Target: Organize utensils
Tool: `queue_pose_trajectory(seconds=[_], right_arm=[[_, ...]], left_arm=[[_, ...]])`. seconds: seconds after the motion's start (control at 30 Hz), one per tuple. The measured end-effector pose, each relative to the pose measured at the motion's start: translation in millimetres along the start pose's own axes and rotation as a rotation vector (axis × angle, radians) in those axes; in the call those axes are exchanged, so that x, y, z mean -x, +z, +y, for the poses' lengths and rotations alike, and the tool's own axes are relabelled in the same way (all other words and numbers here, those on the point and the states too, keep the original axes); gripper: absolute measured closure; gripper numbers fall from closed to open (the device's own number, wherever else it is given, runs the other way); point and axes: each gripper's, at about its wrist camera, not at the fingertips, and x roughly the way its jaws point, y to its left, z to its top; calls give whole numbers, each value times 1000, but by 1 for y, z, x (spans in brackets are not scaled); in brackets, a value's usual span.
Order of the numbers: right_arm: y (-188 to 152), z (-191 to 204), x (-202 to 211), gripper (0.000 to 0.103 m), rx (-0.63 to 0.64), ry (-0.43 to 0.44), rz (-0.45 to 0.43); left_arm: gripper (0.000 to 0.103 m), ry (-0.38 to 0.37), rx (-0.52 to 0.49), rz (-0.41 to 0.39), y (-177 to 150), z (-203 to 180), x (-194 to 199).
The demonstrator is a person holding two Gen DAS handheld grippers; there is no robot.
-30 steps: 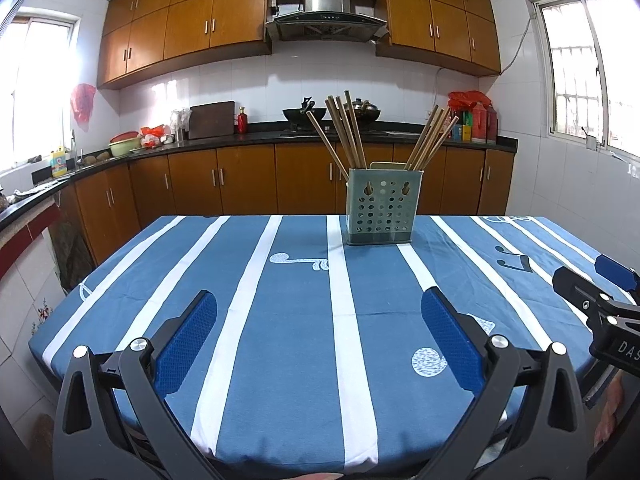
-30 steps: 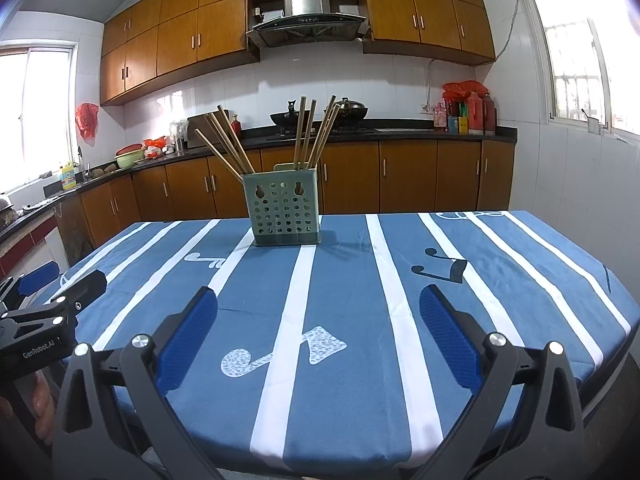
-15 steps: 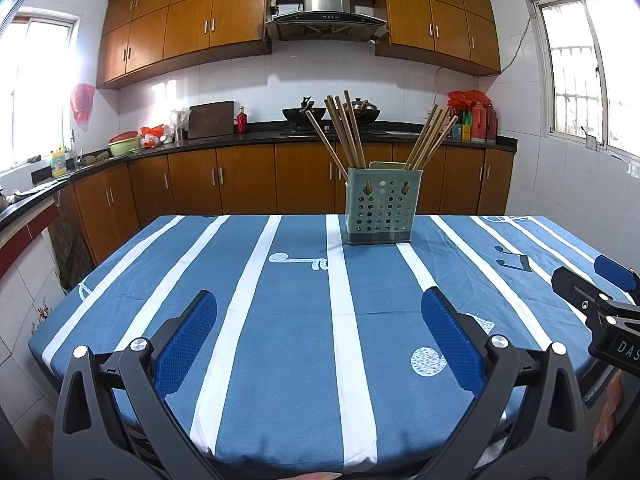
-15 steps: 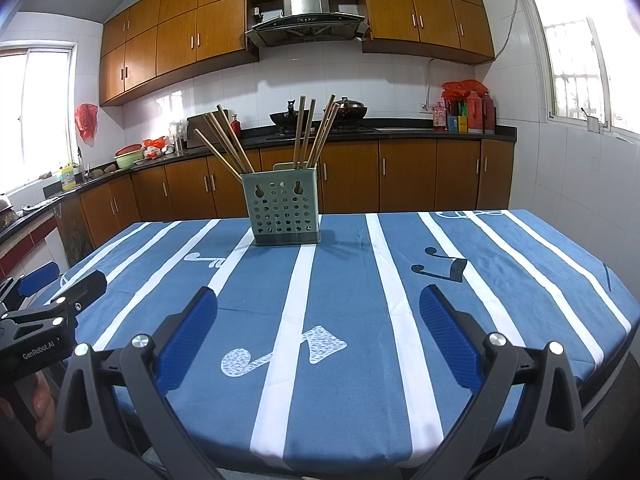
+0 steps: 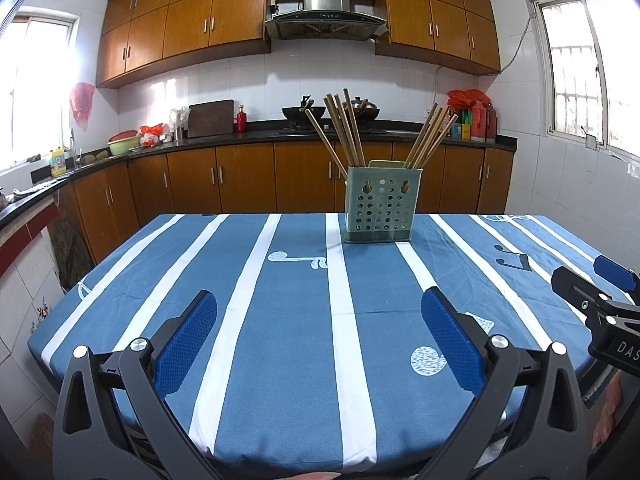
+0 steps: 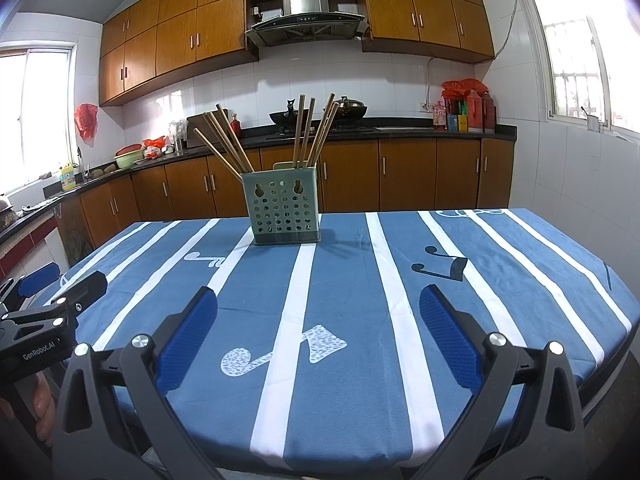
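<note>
Holder point(image 5: 379, 205) upright, seemingly well beyond spread, empty jaws

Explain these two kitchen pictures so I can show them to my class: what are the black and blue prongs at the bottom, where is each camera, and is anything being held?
No robot is here: a person holds a hand tool in each hand. Each picture comes from a camera on one tool, looking forward along its two fingers. The left gripper and the right gripper both stand open and hold nothing. Each tool also shows at the edge of the other's picture. On the table, under a blue striped cloth, stands a green perforated holder with wooden chopsticks standing in two leaning bunches. Nothing else lies on the cloth.
</note>
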Motion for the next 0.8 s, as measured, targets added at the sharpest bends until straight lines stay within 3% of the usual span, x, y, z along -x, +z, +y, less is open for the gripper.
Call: queue_pose_trajectory(seconds=[0.8], right_arm=[[2,0,0,4,-1,0,2]], left_arm=[[2,-5,2,4,-2,-3,0]])
